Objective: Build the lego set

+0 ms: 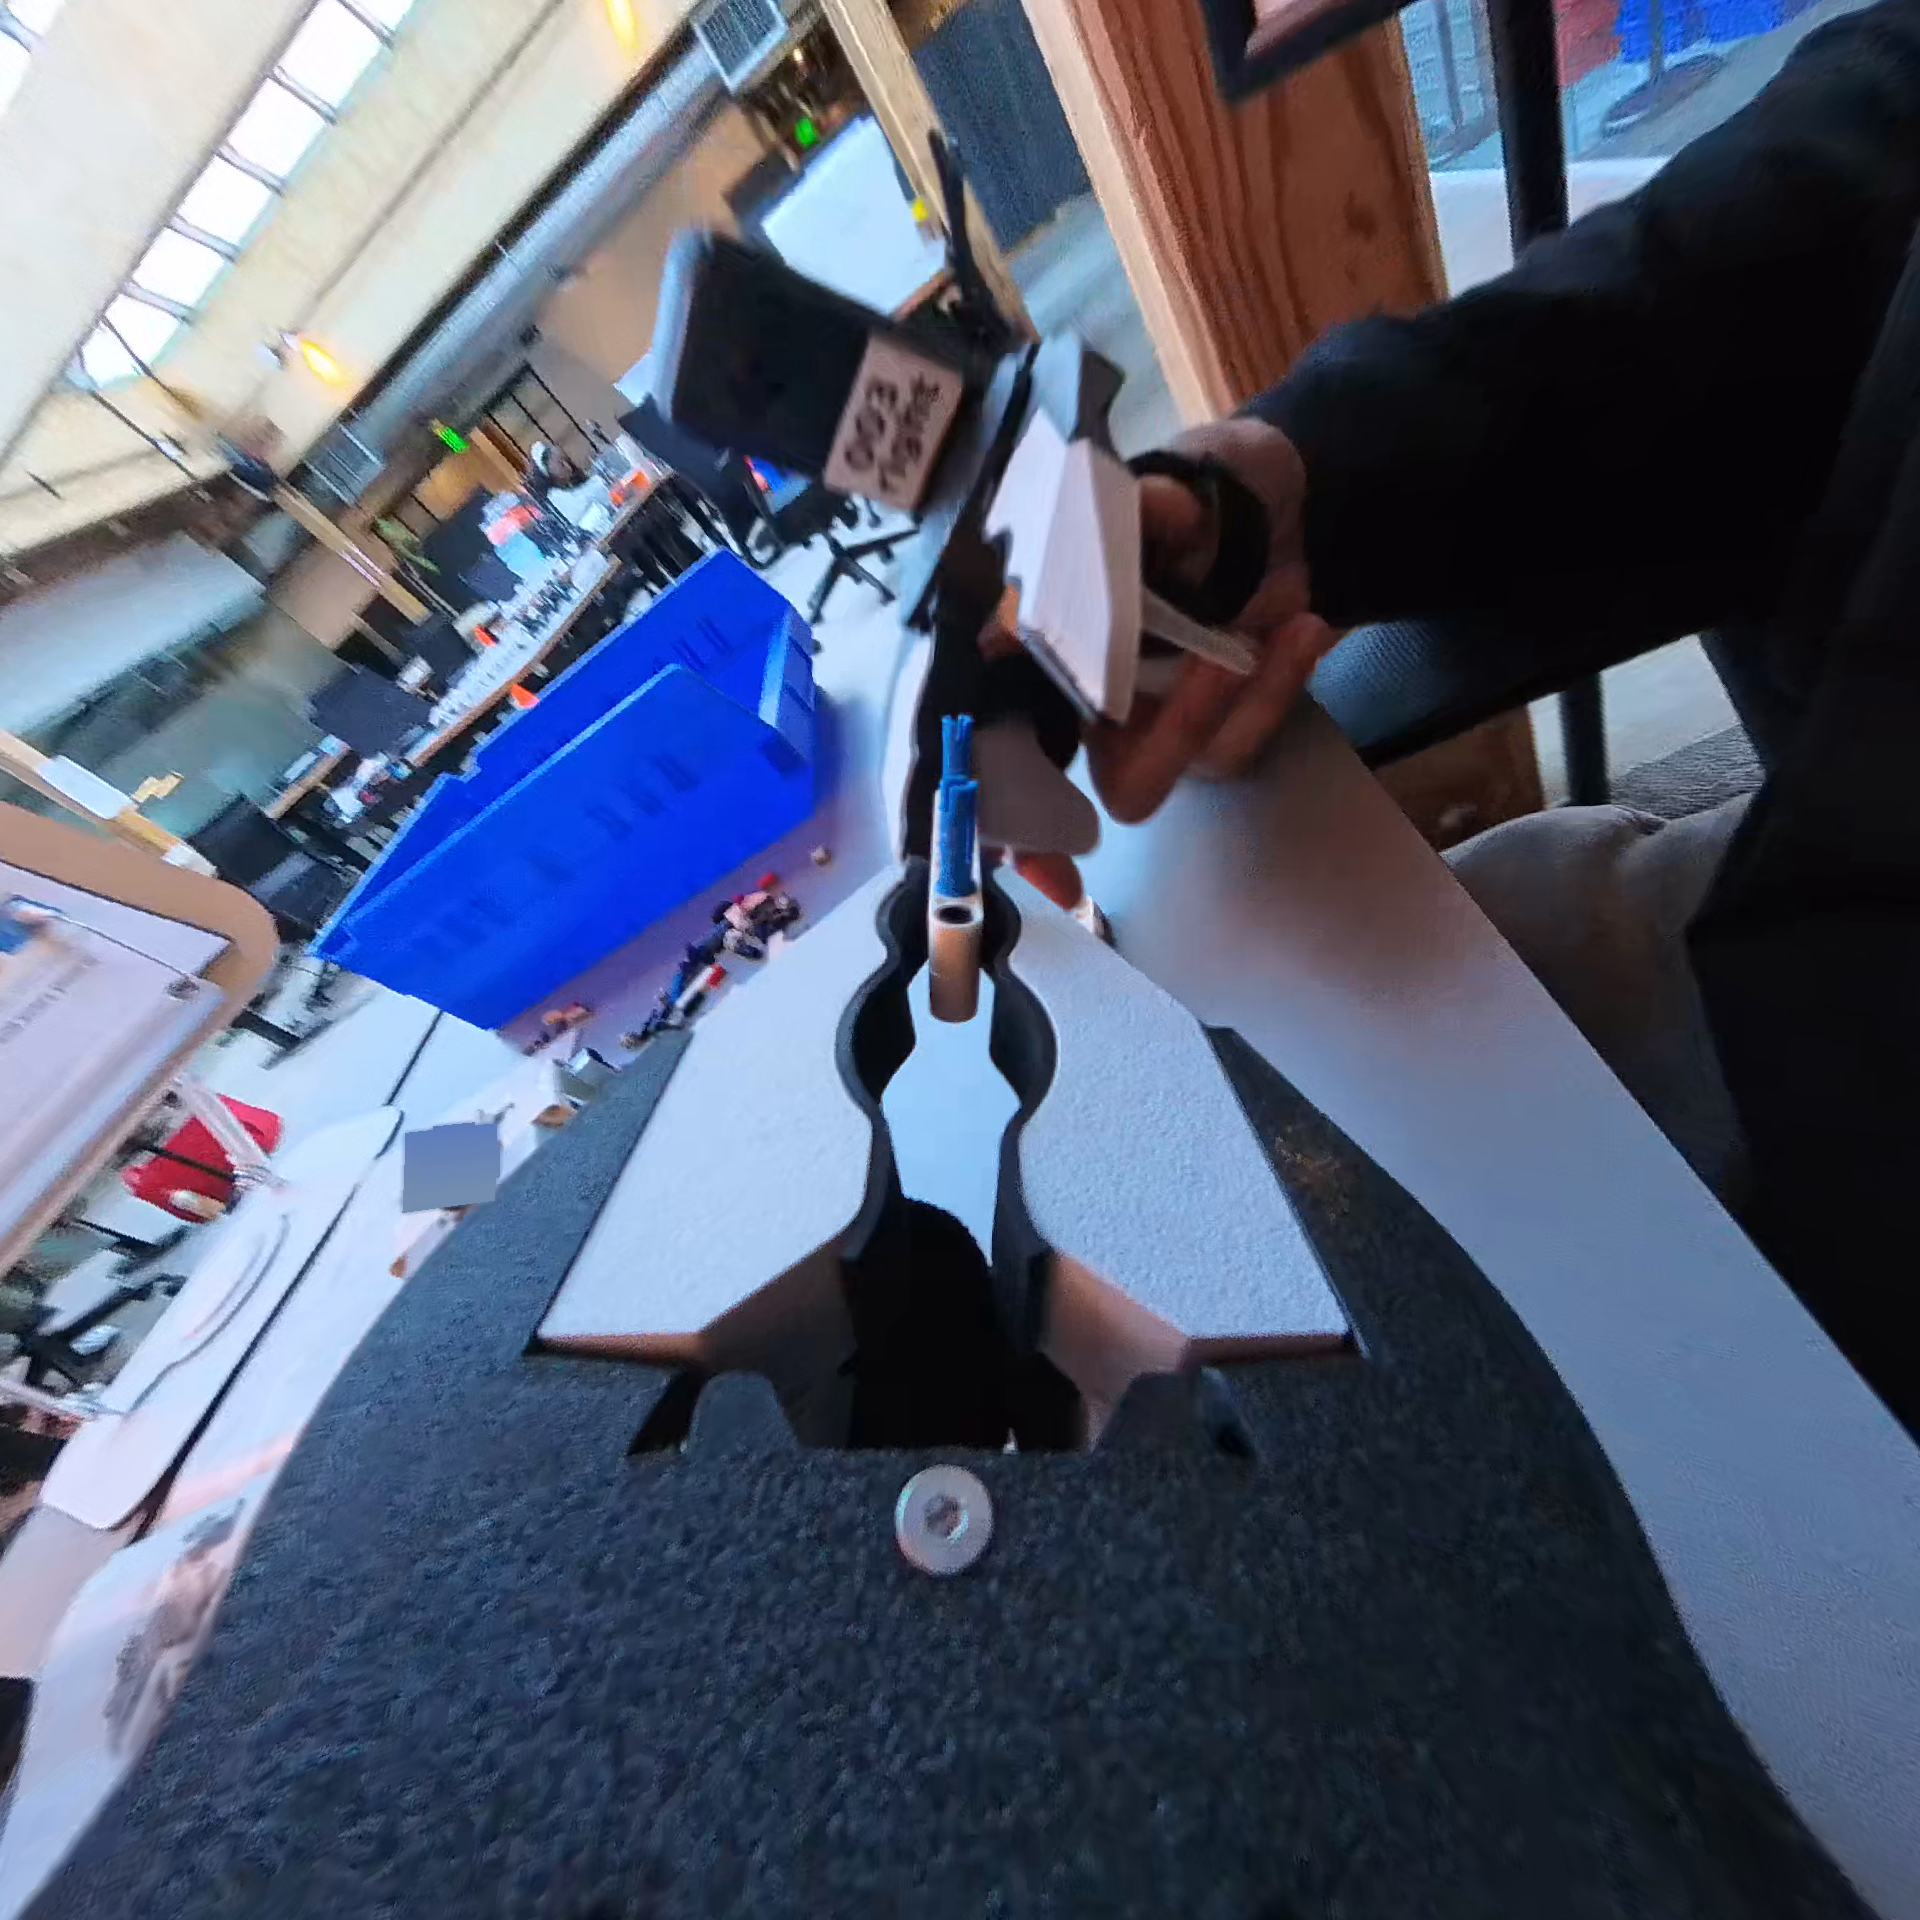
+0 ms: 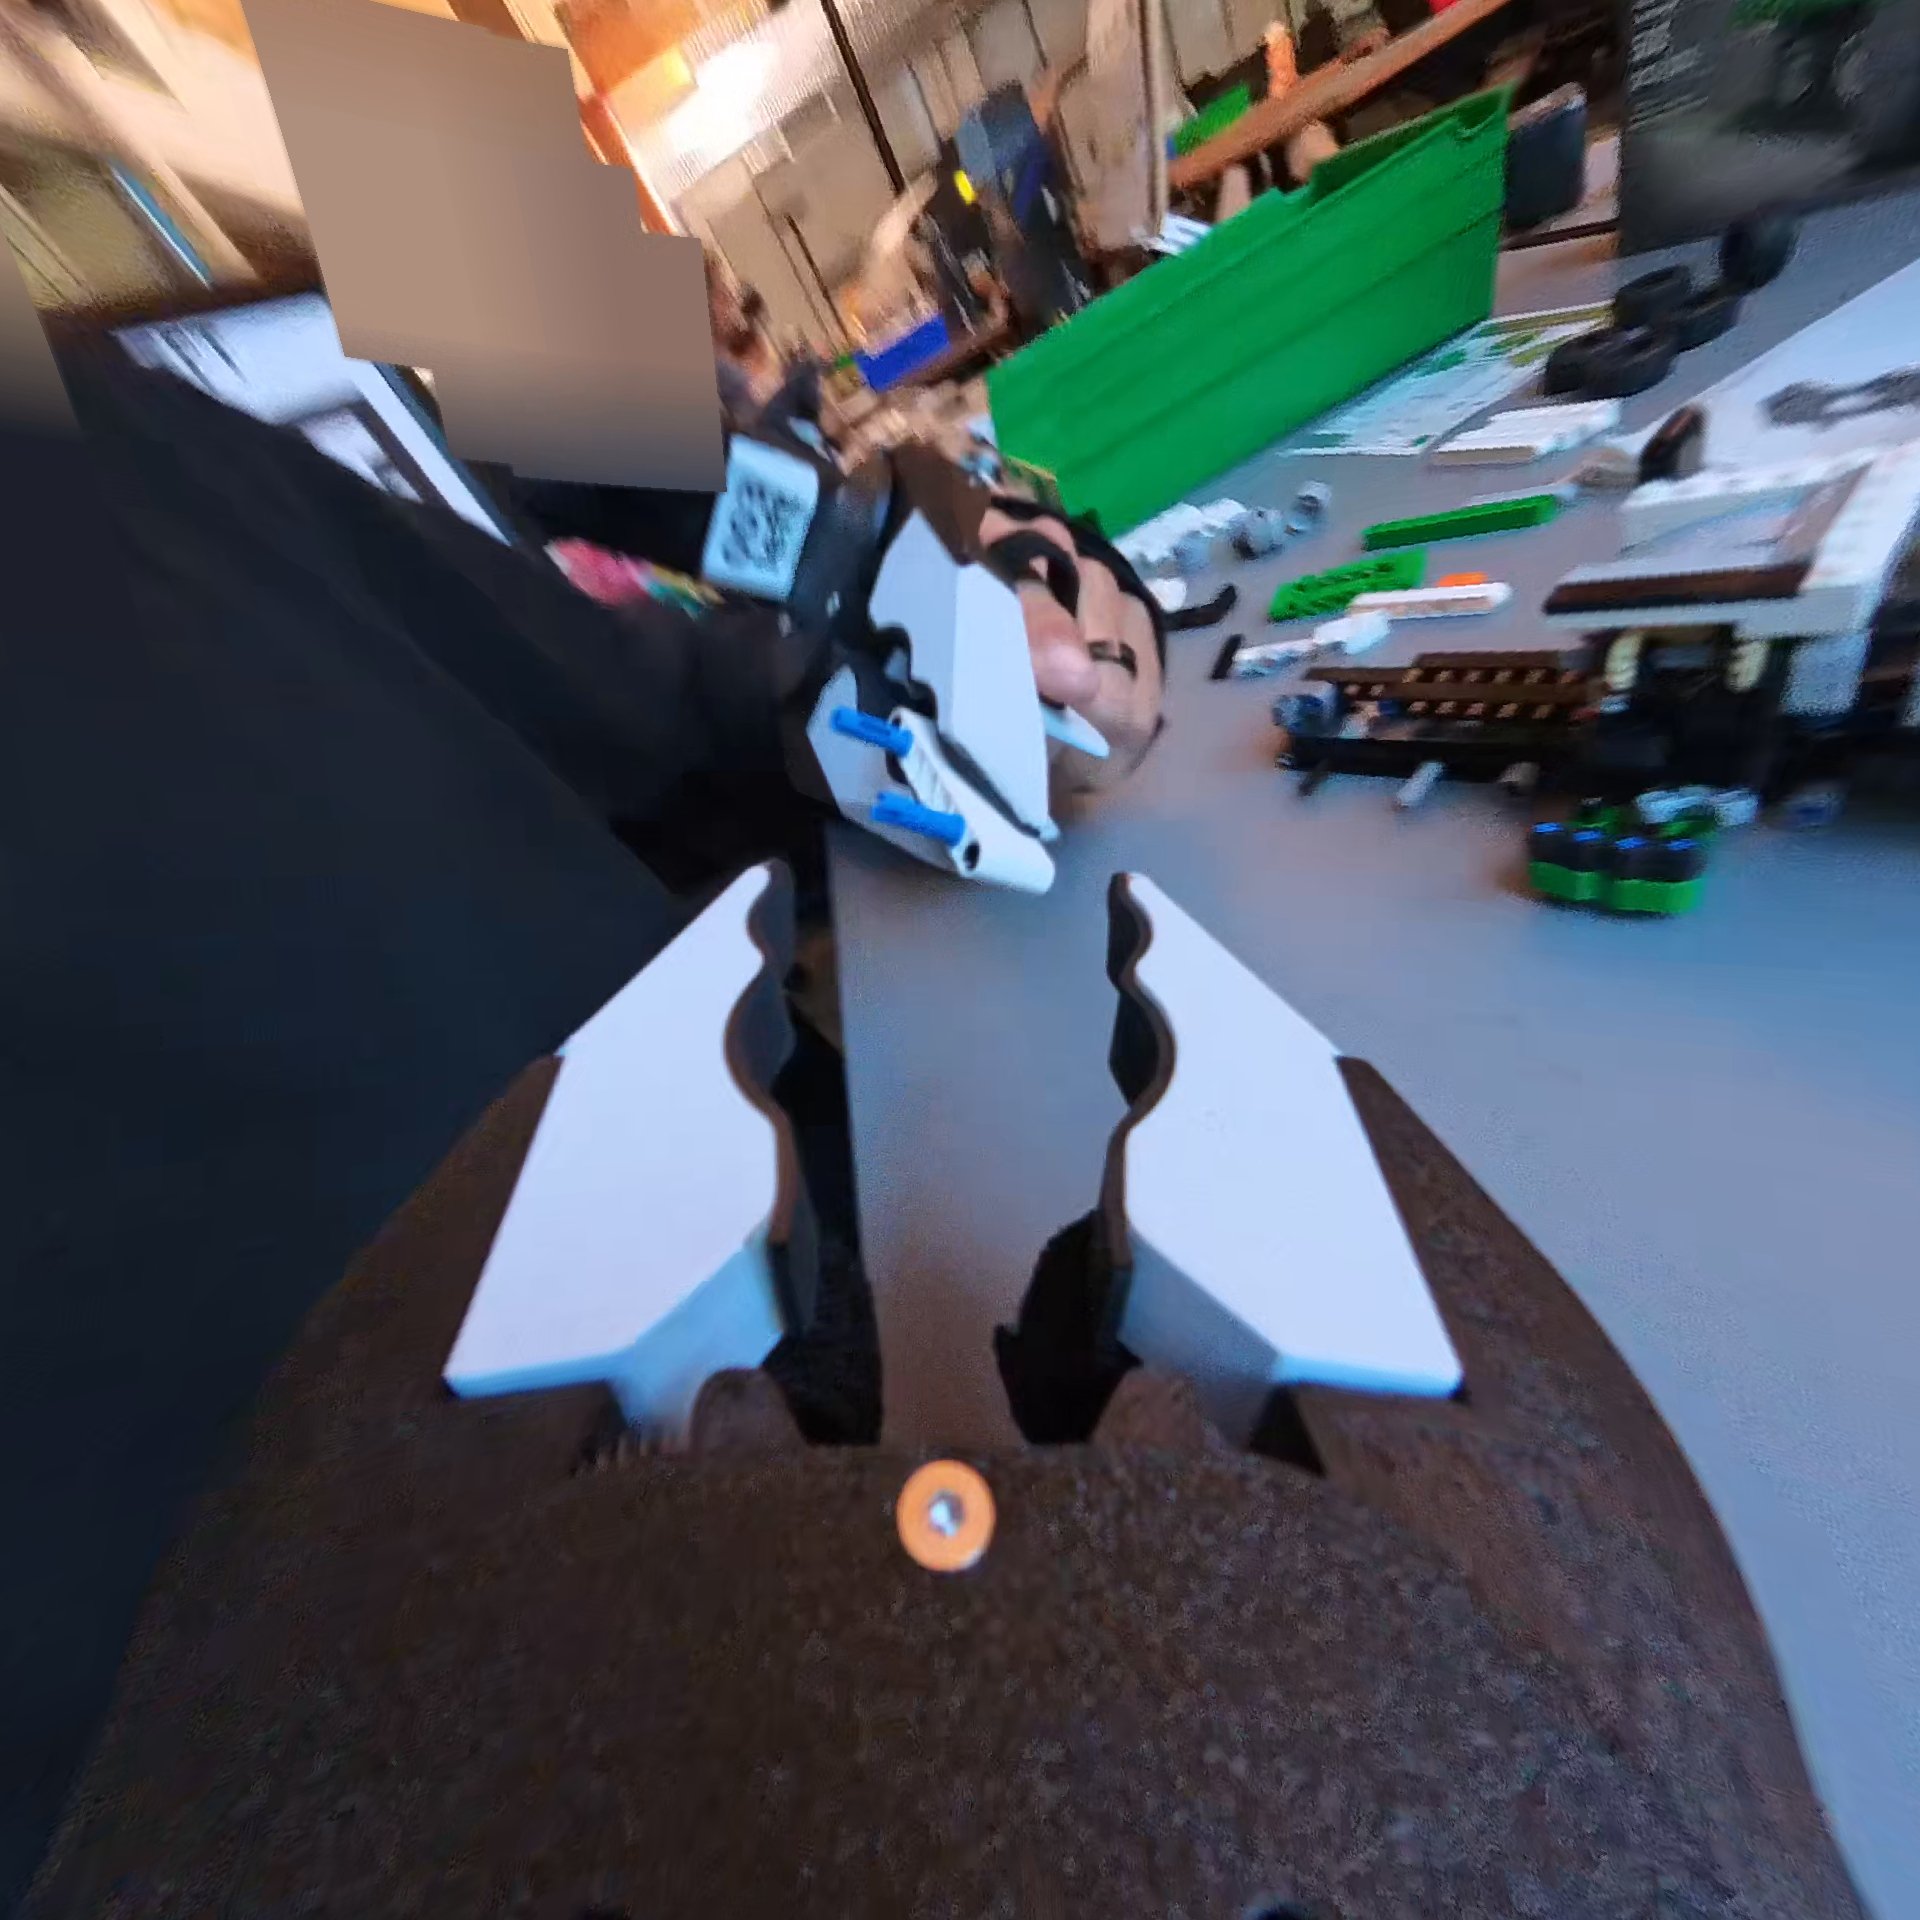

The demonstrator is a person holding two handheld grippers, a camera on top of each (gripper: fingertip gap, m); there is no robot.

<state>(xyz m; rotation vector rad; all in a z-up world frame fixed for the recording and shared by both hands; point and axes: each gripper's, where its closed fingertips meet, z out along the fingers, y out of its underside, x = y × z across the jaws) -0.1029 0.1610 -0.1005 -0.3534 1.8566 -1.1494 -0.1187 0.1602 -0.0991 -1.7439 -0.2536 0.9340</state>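
White beam (image 1: 954,940) with blue pins (image 1: 954,821) sits pinched in the left tool (image 1: 951,935); right tool (image 2: 951,914) gapes wide.

Small parts (image 1: 727,935) beside blue bin (image 1: 582,821) too blurred to identify; dark sleeve (image 2: 312,779) hides left background.

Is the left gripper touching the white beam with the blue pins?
Touching: in the left wrist view, the left gripper pinches the white beam between its fingertips.
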